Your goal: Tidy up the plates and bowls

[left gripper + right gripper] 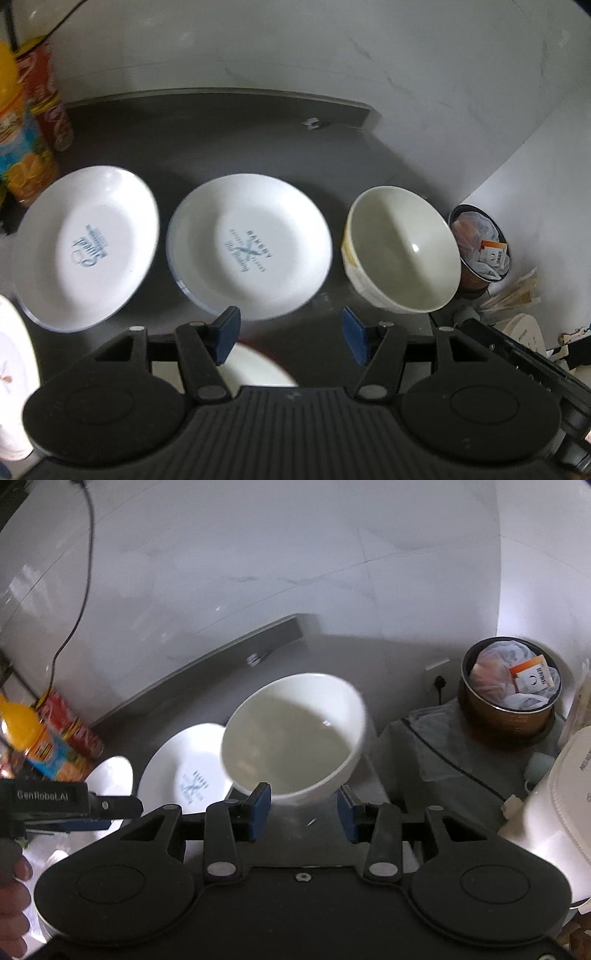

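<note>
Just beyond my right gripper [303, 813], spread wide and empty, the bowl [291, 734] could tip if I clip its near rim.

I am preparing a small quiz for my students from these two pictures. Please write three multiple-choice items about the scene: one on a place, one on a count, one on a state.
1. Where does the cream bowl stand relative to the plate printed BAKERY, in the left wrist view?
A. To its right
B. To its left
C. Stacked on it

2. How many white plates with blue print lie in a row with the bowl in that view?
A. One
B. Two
C. Four

3. In what state are the jaws of the right gripper?
A. Shut on the bowl
B. Shut on a plate
C. Open, holding nothing

Answers:
1 A: the bowl sits apart, right of that plate.
2 B: the BAKERY plate and a second printed plate to its left.
3 C: a clear gap shows between the blue pads.
</note>
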Available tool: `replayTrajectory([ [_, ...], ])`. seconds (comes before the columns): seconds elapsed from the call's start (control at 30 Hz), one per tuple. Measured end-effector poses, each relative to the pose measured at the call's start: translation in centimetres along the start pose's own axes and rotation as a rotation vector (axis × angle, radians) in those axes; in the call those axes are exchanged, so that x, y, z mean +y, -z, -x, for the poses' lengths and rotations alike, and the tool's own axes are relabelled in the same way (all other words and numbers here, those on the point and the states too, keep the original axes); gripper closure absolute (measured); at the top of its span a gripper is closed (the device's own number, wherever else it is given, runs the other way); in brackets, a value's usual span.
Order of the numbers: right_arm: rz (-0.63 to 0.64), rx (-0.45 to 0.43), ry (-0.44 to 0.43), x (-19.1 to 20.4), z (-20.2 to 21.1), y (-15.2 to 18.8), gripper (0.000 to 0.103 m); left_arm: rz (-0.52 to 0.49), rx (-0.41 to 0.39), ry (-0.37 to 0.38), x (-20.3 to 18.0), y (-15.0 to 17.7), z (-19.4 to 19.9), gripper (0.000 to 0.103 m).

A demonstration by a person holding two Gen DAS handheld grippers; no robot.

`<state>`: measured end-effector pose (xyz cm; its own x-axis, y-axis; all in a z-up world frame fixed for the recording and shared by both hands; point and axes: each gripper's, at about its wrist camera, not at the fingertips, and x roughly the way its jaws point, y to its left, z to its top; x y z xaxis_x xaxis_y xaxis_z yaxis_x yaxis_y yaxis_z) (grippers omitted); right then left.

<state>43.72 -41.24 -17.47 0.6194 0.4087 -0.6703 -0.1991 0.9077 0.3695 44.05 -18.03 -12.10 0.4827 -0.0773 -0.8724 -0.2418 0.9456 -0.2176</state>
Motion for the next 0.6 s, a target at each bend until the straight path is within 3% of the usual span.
replayTrajectory([
  [0.23,-0.026,-0.004,-0.001,-2.0,-1.9,-0.8,0.063,-0.016,-0.017,-0.01,-1.3,-1.5,-2.4,0.044],
  [0.47,-0.087,-0.015,0.005,-3.7,-4.1,-1.3,0.071,-0.006,-0.029,0.018,-2.2,-2.8,-5.0,0.048],
  [0.6,-0.115,-0.005,0.015,-4.3,-5.4,-1.2,0.077,0.009,-0.022,0.013,-2.7,-3.1,-6.5,0.056],
])
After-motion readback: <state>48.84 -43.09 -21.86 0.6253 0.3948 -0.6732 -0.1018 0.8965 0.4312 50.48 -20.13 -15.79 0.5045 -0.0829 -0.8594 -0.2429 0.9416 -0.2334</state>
